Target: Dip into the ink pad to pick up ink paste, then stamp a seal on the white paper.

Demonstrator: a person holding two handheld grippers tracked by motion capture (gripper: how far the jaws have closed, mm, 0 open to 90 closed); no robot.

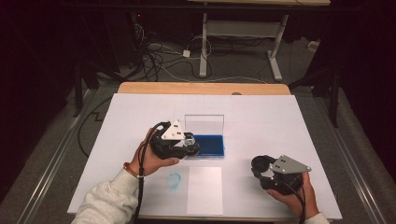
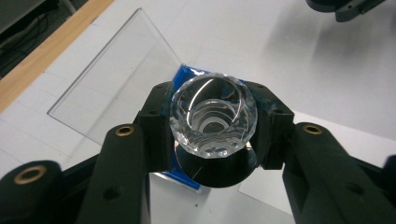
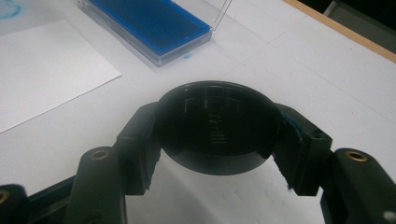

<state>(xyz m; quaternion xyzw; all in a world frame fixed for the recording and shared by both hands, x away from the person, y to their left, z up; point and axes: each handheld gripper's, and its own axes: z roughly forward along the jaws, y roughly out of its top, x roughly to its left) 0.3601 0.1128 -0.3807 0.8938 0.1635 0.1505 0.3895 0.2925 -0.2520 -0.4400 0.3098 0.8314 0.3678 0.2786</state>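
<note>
1. Over the blue ink pad (image 1: 208, 145), near the middle of the desk (image 1: 261, 116), a clear faceted stamp (image 2: 214, 116) is being held by the left tool (image 2: 212, 126), whose jaws are closed on its sides.
2. At the right, near the front edge, a black round cap (image 3: 215, 126) is being gripped by the right tool (image 3: 215, 135), its jaws clamped on the rim.
3. A clear lid (image 1: 204, 124) is being kept upright behind the ink pad, and a white paper sheet (image 1: 204, 189) is lying just in front of it, with a blue ink mark (image 1: 173, 179) beside the sheet.
4. The stamp is being judged as hard, light and slippery, with smooth, glassy facets; it would likely chip if dropped.
5. Its widest band is being taken as the safest hold, square between the pads, so that it is not being squeezed out.
6. The cap is being judged stiff and light; a grip across its full width is being favoured.
</note>
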